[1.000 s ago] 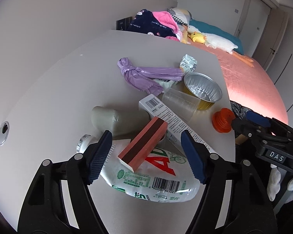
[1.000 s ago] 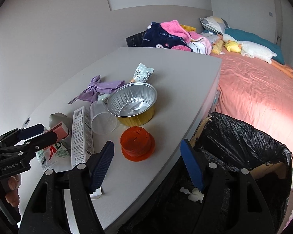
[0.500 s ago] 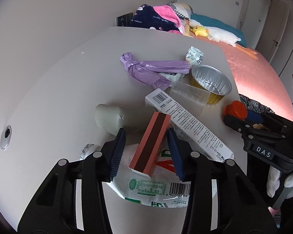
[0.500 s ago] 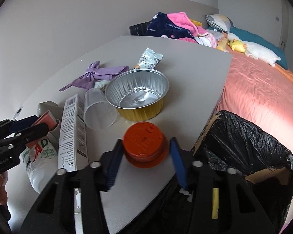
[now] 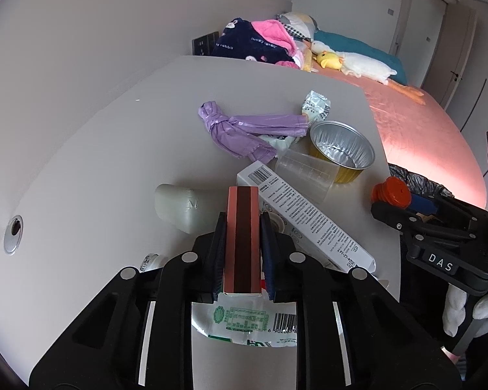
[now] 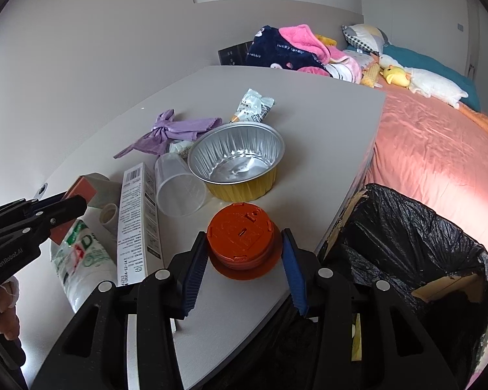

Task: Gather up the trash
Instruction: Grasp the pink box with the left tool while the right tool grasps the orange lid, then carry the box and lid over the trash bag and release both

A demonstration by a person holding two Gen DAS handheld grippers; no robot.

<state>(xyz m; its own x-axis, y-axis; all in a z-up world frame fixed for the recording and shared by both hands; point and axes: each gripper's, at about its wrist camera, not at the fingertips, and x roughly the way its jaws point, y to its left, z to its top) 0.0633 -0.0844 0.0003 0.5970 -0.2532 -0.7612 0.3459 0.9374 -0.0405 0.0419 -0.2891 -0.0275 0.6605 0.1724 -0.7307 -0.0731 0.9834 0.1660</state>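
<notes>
At the bottom centre of the left wrist view, the left claw [image 5: 243, 256] is pressed in on a pink box with a dark brown stripe [image 5: 241, 237], its blue pads flat against both long sides; the box points away from the camera, over a crumpled green-and-white plastic bag [image 5: 244, 321] lying on the grey tabletop [image 5: 97, 169]. Whether the box is lifted clear of the bag cannot be told. Just right of it lies a long white carton with a barcode [image 5: 302, 217], and to its left a pale grey rounded object [image 5: 182, 204].

Low in the middle of the right wrist view, the right claw [image 6: 244, 260] is narrowed around an orange ridged lid [image 6: 242, 237]; its blue pads [image 6: 195, 266] sit against the lid's two sides, and the lid stands on the tabletop near the edge. Its top carries raised ridges, with a wider flange at the base.

Above the lid stands a foil bowl with a yellow outside [image 6: 239, 162], with a clear plastic cup [image 6: 179, 188] on its side touching the bowl's left. Further up the frame lie a knotted purple bag [image 6: 179, 128] and a small white wrapper [image 6: 253, 105]. At the lower right, a bin lined with a black bag [image 6: 406, 250] stands beside the tabletop edge, with a pink bed [image 6: 439, 146] beyond it.
</notes>
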